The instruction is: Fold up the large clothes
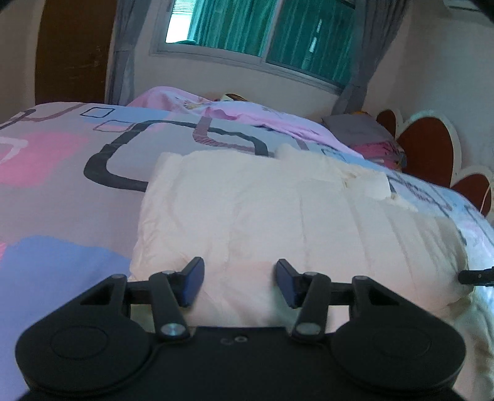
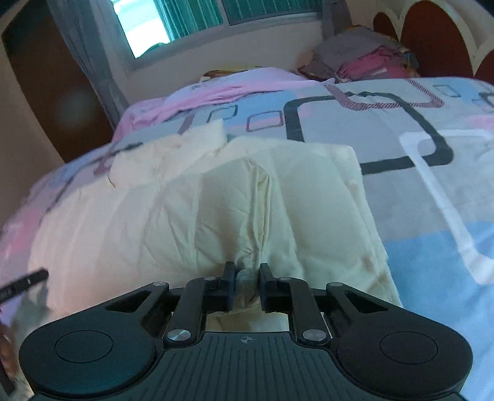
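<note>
Cream garment point(image 1: 278, 216) covers the near middle of the bed point(image 1: 61, 191). Open patterned bedspread to its left in the left wrist view; likewise a broad bare stretch to its right in the right wrist view point(image 2: 432, 216). Far edge obstructed: rumpled pink sheet point(image 1: 247, 114), stack of folded clothes point(image 2: 364, 61) near the scalloped headboard point(image 1: 432, 145). Wall and window point(image 1: 262, 27) close behind. Right hand-held gripper point(image 2: 244, 277) pinches a raised fold, which blocks the path straight ahead. A dark bar point(image 2: 24, 282) at the left edge, probably the other gripper's finger.
</note>
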